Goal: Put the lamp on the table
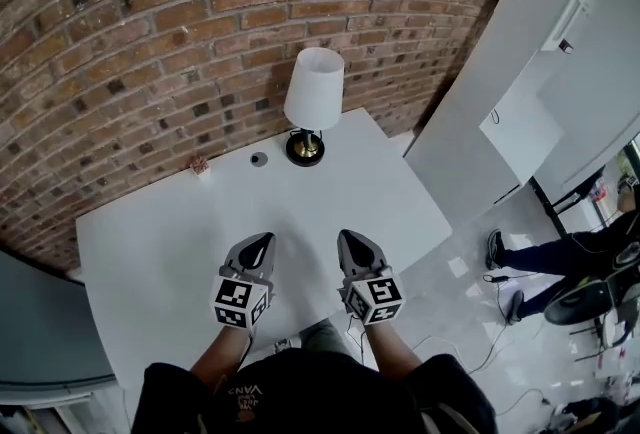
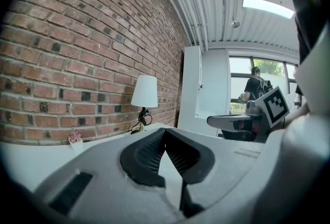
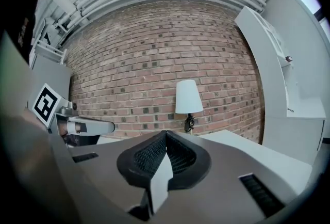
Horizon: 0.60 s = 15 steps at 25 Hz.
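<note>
A lamp (image 1: 311, 102) with a white shade and a dark round base stands upright on the white table (image 1: 150, 242), near its far edge by the brick wall. The left gripper view shows the lamp (image 2: 144, 95) ahead, slightly left; in the right gripper view the lamp (image 3: 188, 100) is ahead, slightly right. My left gripper (image 1: 263, 240) hangs over the near half of the table, shut and empty. Beside it, my right gripper (image 1: 349, 238) is shut too, with nothing held. Both point toward the lamp, well short of it.
A small pink object (image 1: 199, 165) and a small grey disc (image 1: 259, 159) lie near the table's far edge. A brick wall (image 1: 150, 32) stands behind. A white cabinet (image 1: 520, 72) rises at the right. A person sits on the floor at far right (image 1: 560, 257), cables nearby.
</note>
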Motion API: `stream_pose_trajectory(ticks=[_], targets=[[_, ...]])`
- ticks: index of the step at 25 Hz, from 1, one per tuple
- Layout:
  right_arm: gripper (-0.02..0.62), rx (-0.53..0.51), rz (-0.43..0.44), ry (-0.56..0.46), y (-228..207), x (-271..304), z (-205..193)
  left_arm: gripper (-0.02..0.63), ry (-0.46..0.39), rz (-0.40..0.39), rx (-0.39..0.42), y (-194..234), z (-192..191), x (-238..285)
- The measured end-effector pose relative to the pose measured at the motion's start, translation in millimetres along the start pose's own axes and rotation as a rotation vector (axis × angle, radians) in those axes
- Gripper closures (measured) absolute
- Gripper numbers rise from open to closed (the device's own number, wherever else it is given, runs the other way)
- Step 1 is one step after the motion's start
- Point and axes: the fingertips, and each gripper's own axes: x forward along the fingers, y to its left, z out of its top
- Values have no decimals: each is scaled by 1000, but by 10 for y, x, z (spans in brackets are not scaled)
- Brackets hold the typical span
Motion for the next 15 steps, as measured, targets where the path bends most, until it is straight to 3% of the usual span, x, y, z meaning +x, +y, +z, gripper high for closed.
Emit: stream_pose_trajectory(ticks=[15], targets=[[594,18,-25,-7,386,-437,-23,600,19,-84,26,-319,-44,-441]])
